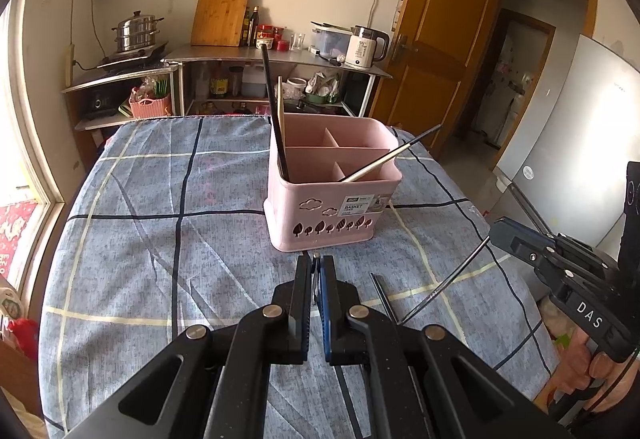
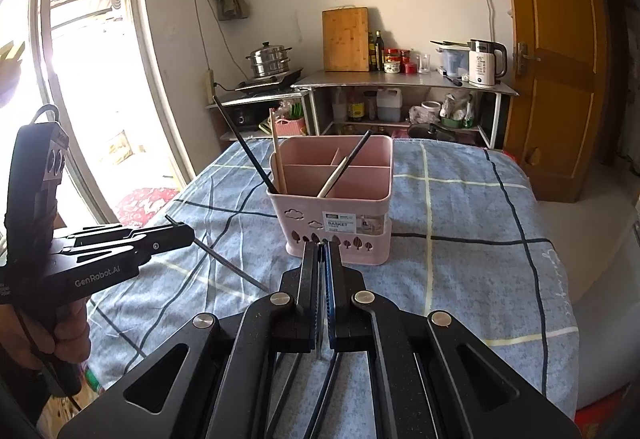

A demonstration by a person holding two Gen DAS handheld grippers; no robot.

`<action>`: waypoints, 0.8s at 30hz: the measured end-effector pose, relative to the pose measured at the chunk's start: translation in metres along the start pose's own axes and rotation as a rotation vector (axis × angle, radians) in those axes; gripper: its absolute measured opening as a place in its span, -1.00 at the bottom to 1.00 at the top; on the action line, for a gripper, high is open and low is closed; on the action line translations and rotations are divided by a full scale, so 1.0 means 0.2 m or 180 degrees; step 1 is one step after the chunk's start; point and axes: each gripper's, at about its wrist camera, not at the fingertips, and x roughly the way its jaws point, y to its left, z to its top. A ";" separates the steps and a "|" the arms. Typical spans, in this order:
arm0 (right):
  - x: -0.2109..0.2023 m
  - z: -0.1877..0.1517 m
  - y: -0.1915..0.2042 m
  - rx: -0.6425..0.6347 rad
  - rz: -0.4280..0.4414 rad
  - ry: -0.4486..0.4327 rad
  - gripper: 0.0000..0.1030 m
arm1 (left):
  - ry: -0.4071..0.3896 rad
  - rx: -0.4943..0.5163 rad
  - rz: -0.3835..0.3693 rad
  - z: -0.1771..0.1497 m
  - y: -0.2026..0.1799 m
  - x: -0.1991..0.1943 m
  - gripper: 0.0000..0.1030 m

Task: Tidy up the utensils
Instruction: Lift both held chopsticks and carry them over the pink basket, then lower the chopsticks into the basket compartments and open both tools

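Fingers point(image 1: 302, 291) pinching one chopstick point(image 2: 232, 266) each, left gripper point(image 1: 316, 267) and right gripper point(image 2: 323, 251) hover just before the basket point(image 1: 328, 199) on the counter point(image 1: 160, 239), likely to stand them beside three sticks point(image 1: 276, 111) sorted inside.

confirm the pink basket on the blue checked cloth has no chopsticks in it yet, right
Not empty. The pink basket on the blue checked cloth already holds three: a black chopstick and a wooden chopstick standing at its left end, and a silver chopstick leaning out to the right. The left wrist view shows it.
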 end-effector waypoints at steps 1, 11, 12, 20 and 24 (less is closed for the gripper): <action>-0.01 0.00 0.00 0.0007 0.0001 -0.0001 -0.94 | 0.0002 -0.0001 -0.0002 0.00 0.00 -0.01 -0.93; -0.09 0.05 0.01 0.0005 0.0028 -0.0163 -0.94 | -0.0061 0.0029 -0.0047 0.04 -0.03 -0.10 -0.93; -0.09 0.07 0.01 0.0002 0.0032 -0.0182 -0.94 | -0.0075 0.0028 -0.0062 0.06 -0.04 -0.11 -0.93; -0.09 0.19 0.02 0.0010 0.0051 -0.0320 -0.94 | -0.0184 0.0083 -0.0111 0.21 -0.06 -0.16 -0.93; -0.09 0.27 0.03 -0.0030 0.0051 -0.0414 -0.94 | -0.0267 0.0079 -0.0121 0.33 -0.07 -0.18 -0.93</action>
